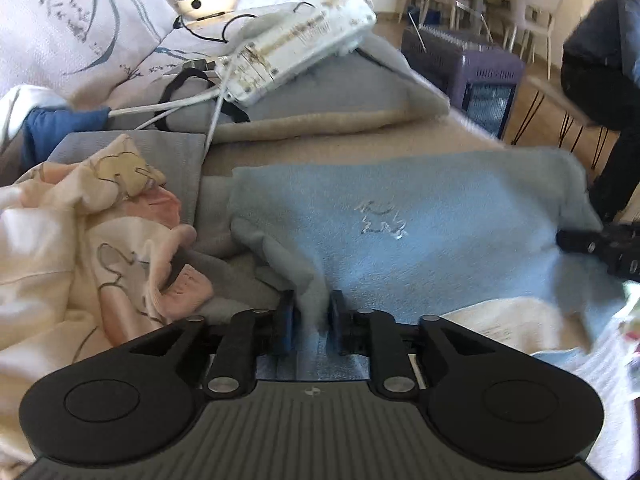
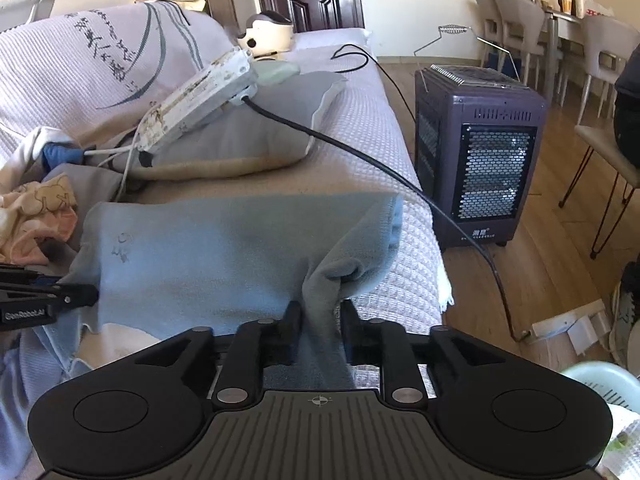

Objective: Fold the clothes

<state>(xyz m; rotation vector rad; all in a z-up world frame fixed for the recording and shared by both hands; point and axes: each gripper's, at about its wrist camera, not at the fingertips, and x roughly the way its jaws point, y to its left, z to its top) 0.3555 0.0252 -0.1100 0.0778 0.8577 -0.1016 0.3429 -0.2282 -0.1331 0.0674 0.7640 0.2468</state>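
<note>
A light blue fleece garment point(image 1: 420, 232) with a small silver emblem lies spread on the sofa seat; it also shows in the right wrist view point(image 2: 216, 252). My left gripper point(image 1: 312, 312) is shut on its near left edge. My right gripper point(image 2: 320, 320) is shut on a bunched fold at its near right corner. The right gripper shows at the right edge of the left wrist view point(image 1: 600, 248), and the left gripper at the left edge of the right wrist view point(image 2: 48, 296).
A pile of cream and pink clothes point(image 1: 88, 240) lies to the left. A grey cushion point(image 2: 248, 136) carries a white power strip point(image 2: 196, 100) with cables. A black cable point(image 2: 380, 176) crosses the sofa cover. A purple heater point(image 2: 480, 152) stands on the floor at right.
</note>
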